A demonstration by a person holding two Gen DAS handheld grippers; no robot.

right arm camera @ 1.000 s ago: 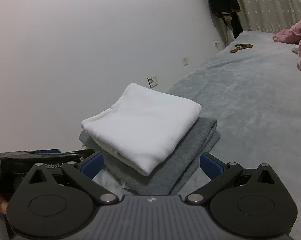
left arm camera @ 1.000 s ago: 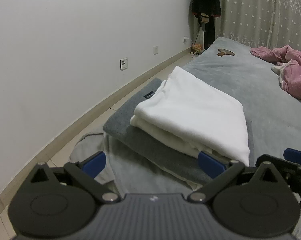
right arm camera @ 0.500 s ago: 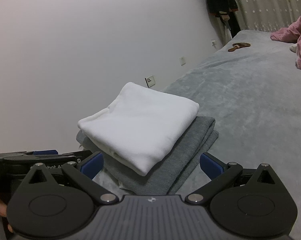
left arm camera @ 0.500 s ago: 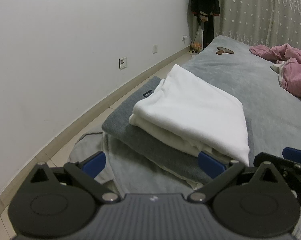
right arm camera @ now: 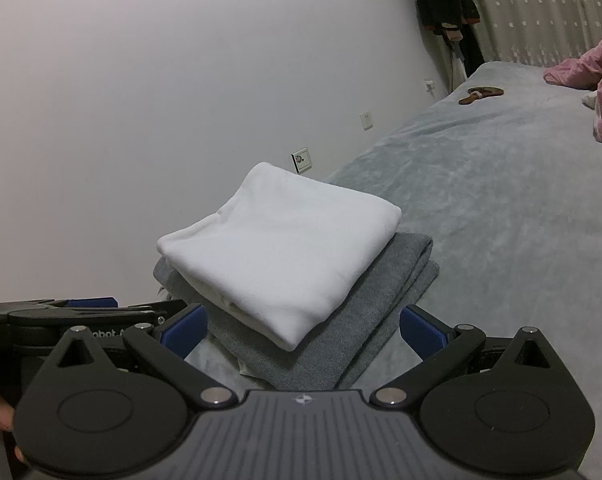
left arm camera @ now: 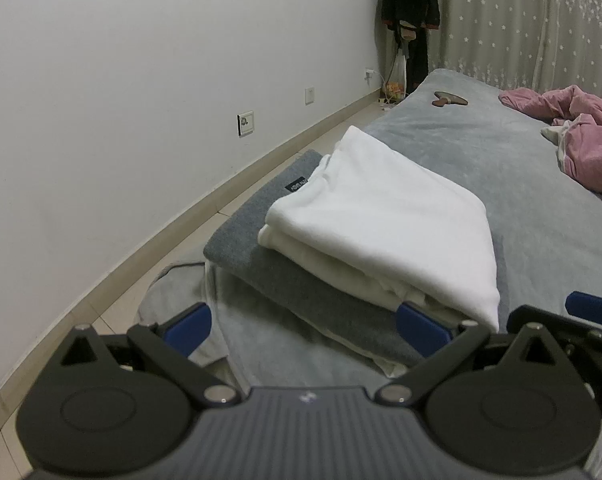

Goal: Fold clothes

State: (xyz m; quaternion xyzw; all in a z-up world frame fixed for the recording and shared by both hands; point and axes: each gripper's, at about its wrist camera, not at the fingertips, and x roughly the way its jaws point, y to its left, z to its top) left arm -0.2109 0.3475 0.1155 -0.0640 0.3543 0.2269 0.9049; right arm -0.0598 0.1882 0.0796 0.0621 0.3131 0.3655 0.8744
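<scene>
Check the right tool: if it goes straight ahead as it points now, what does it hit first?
Probably the folded grey garment under the white one; the open right tool aims at the stack's near edge. Depth is unclear.

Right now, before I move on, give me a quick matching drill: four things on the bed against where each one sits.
Things:
1. white folded garment
2. grey folded garment
3. pink clothes
4. brown sandal

Places:
A. crumpled at the bed's far right
B. bottom of the stack
C. alone near the far end of the bed
D. top of the stack

Pairs: 1-D, 2-B, 3-A, 4-C
</scene>
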